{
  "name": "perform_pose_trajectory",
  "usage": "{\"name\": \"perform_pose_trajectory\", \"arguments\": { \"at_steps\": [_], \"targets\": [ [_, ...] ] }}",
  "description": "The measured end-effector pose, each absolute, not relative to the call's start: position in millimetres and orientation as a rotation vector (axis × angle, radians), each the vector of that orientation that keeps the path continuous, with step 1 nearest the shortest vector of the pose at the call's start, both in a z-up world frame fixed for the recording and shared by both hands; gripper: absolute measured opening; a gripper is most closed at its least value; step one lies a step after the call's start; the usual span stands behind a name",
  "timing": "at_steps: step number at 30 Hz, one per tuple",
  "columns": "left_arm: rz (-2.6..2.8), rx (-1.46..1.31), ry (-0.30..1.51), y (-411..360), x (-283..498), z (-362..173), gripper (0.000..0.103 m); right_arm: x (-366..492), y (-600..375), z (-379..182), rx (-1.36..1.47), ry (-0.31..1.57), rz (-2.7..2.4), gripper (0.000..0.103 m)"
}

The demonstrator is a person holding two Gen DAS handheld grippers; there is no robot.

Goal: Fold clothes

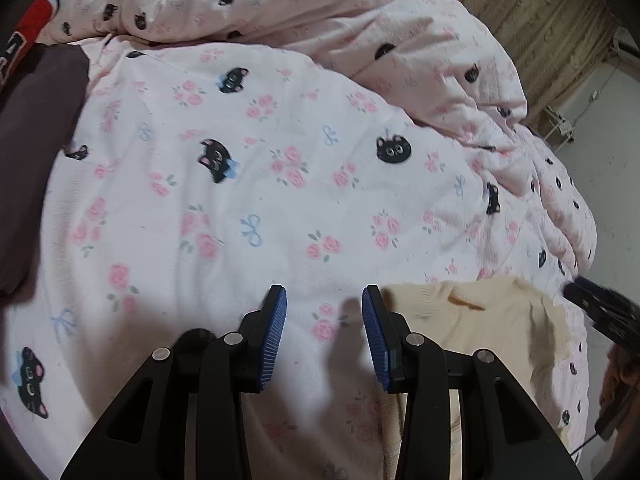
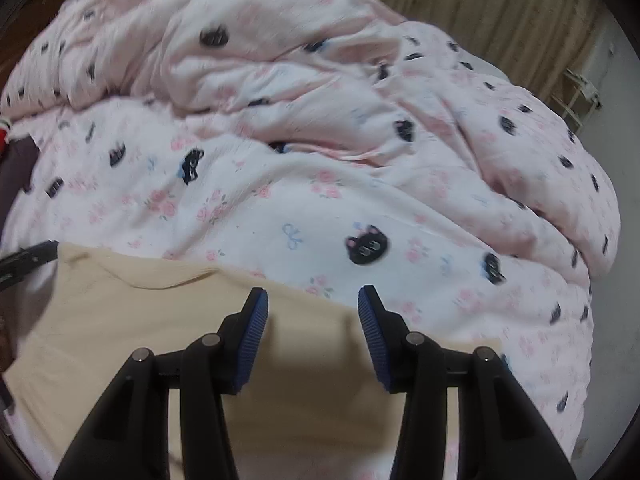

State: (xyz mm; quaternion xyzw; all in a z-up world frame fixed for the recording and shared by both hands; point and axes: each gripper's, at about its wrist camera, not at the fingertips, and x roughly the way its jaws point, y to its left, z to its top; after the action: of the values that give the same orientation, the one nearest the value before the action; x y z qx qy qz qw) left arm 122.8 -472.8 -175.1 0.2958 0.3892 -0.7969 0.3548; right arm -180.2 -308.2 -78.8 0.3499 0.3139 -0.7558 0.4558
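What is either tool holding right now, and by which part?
Nothing. The left tool is open over the bedding, and the right tool is open above the cream garment.

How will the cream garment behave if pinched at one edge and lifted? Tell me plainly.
The cream garment will probably go floppy and drape: it lies flat on the bedspread with soft creases. It looks thin, so likely light. Its matte weave suggests it should not slip from the ribbed pads. Both right tongs and left tongs are open, holding nothing.
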Motion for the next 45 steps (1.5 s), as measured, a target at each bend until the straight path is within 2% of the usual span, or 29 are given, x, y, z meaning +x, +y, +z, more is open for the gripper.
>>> {"name": "perform_pose_trajectory", "arguments": {
  "at_steps": [6, 15, 23, 29, 38, 41, 43, 45],
  "targets": [
    [-2.12, 0.713, 0.995, -461, 146, -150, 0.035, -186, -210, -50, 0.939, 0.549, -1.894, 0.049],
    [-2.23, 0.773, 1.022, -389, 182, -135, 0.035, -184, -94, -75, 1.089, 0.355, -1.929, 0.049],
    [-2.242, 0.82, 1.192, -351, 198, -159, 0.035, -183, 8, -97, 1.217, 0.174, -1.947, 0.049],
    [-2.265, 0.801, 1.283, -343, 194, -170, 0.036, -184, 38, -96, 1.254, 0.011, -1.951, 0.05],
    [-2.302, 0.694, 1.342, -349, 191, -176, 0.036, -181, 52, -100, 1.297, -0.06, -1.94, 0.05],
    [-2.289, 0.693, 1.335, -351, 191, -179, 0.026, -182, 58, -104, 1.342, -0.106, -1.936, 0.05],
    [-2.276, 0.689, 1.353, -353, 194, -181, 0.013, -185, 64, -109, 1.393, -0.16, -1.931, 0.05],
    [-2.264, 0.683, 1.377, -355, 196, -184, 0.01, -188, 72, -116, 1.451, -0.241, -1.91, 0.05]
  ]
}}
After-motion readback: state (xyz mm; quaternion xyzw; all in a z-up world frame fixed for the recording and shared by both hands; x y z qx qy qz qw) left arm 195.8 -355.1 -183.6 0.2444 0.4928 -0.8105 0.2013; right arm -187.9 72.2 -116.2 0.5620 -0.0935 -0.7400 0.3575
